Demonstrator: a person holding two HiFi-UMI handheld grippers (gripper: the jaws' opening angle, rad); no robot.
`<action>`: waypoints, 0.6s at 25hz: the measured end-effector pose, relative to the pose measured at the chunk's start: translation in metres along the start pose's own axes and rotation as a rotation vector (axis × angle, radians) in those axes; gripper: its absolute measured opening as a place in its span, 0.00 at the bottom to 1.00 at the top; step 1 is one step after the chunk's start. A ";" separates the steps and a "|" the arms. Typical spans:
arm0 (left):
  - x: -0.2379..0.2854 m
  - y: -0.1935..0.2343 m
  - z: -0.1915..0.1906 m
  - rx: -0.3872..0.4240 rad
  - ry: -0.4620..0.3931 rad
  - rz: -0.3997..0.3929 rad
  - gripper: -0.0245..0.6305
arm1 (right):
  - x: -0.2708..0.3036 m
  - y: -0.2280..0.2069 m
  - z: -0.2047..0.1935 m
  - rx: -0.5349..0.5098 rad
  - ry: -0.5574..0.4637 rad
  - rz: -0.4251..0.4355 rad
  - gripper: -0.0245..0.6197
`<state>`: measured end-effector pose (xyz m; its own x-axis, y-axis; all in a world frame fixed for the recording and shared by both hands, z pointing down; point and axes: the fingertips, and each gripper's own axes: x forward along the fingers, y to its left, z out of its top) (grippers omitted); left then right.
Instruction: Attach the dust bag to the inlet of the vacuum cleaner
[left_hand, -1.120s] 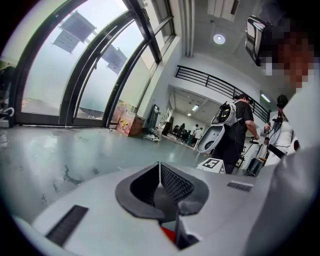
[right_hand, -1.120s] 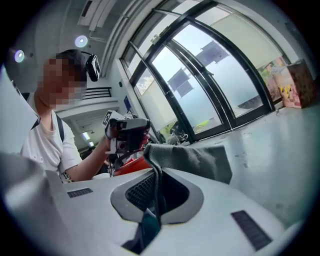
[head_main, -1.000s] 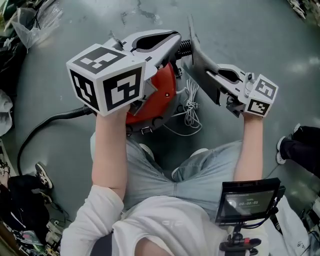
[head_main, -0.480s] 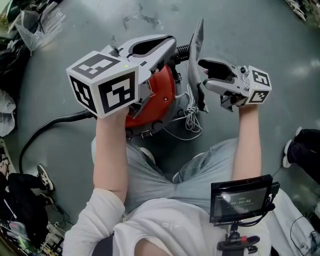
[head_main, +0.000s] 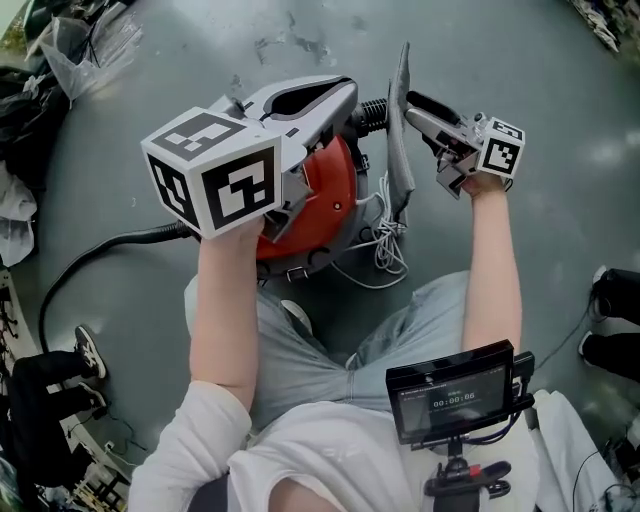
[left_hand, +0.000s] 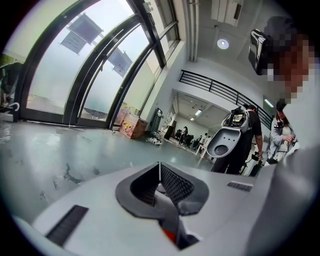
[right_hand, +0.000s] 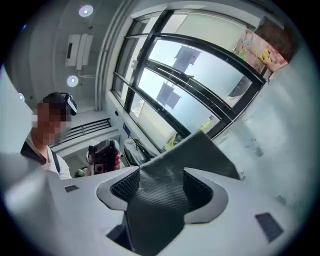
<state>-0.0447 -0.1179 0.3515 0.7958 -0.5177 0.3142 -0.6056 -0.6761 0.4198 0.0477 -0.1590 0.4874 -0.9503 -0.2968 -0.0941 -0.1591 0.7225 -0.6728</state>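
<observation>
The red vacuum cleaner (head_main: 315, 195) sits on the floor between the person's knees, with a black ribbed hose (head_main: 371, 108) at its far side. The grey dust bag (head_main: 400, 150) stands on edge right of it. My right gripper (head_main: 411, 101) reaches in from the right. Its jaws have just been opening and now stand open. In the right gripper view the bag's grey weave (right_hand: 200, 150) lies loosely between the pads of that gripper (right_hand: 161, 175). My left gripper (head_main: 352, 92) hovers over the vacuum, and its tips (left_hand: 159, 167) meet, so it is shut with nothing visible between them.
A tangle of white cord (head_main: 385, 240) lies by the vacuum's near right side. A black cable (head_main: 100, 245) runs off to the left. A clear plastic bag (head_main: 80, 40) and clutter sit at the upper left. A small monitor (head_main: 455, 400) hangs near the person's chest.
The right gripper has moved up and left in the head view and rolled. The dust bag swung from slanted to standing on edge beside the vacuum. The left gripper barely shifted.
</observation>
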 end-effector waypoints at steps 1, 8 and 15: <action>0.000 0.000 0.000 -0.002 -0.002 0.001 0.07 | -0.006 -0.009 -0.001 0.013 0.014 0.018 0.44; 0.013 -0.009 -0.012 0.070 0.130 -0.024 0.06 | 0.018 -0.002 -0.026 -0.023 0.227 0.226 0.44; 0.013 -0.009 -0.013 -0.039 0.195 -0.108 0.05 | 0.031 0.015 -0.022 -0.384 0.413 0.196 0.44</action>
<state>-0.0289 -0.1121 0.3632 0.8441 -0.3294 0.4231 -0.5192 -0.6993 0.4914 0.0102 -0.1438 0.4906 -0.9850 0.0762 0.1550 0.0173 0.9363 -0.3507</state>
